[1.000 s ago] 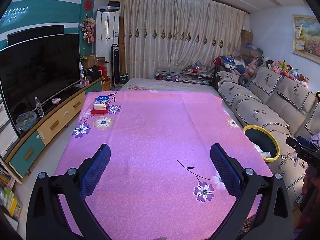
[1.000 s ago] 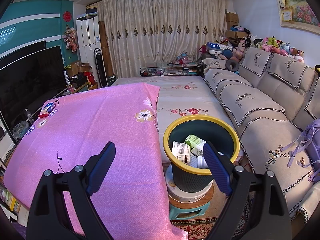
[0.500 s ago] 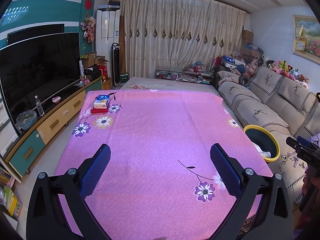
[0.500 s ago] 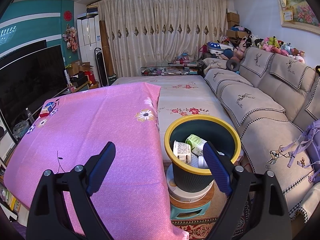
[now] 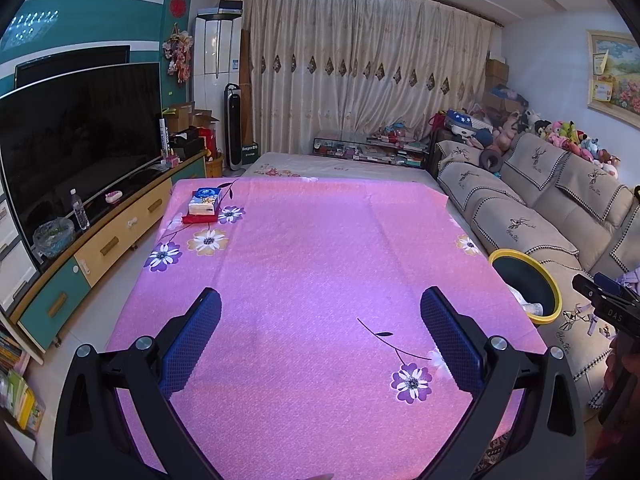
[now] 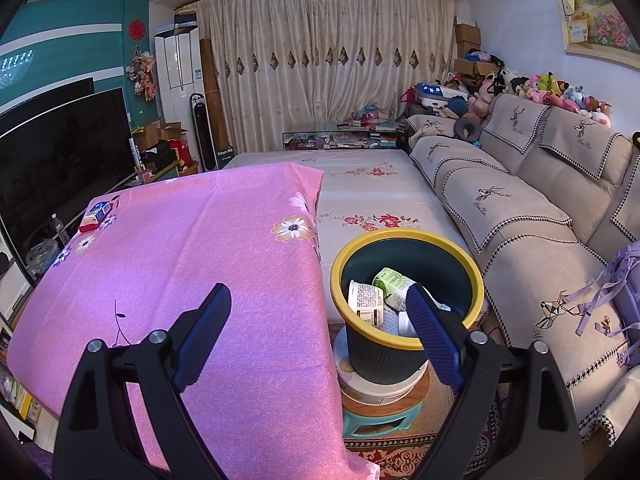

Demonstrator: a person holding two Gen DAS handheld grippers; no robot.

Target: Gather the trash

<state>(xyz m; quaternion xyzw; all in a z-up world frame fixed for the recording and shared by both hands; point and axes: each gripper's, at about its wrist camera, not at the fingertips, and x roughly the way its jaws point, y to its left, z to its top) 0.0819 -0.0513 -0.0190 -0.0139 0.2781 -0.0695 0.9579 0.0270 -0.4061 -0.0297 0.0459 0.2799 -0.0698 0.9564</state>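
A dark bin with a yellow rim [image 6: 406, 276] stands on a stool beside the table's right edge, holding a white labelled cup [image 6: 365, 303] and a green-white carton [image 6: 394, 285]. My right gripper [image 6: 318, 300] hangs open over the gap between table edge and bin, nothing between its fingers. My left gripper [image 5: 320, 306] is open above the pink flowered tablecloth [image 5: 312, 248], also with nothing in it. The bin [image 5: 524, 284] shows at the right of the left wrist view, with part of the right gripper [image 5: 608, 304] beyond it.
A tissue box on a red book [image 5: 205, 205] lies at the table's far left corner. A beige sofa [image 6: 520, 208] runs along the right, a TV and cabinet [image 5: 76, 140] along the left. A second covered table [image 6: 360, 200] extends behind.
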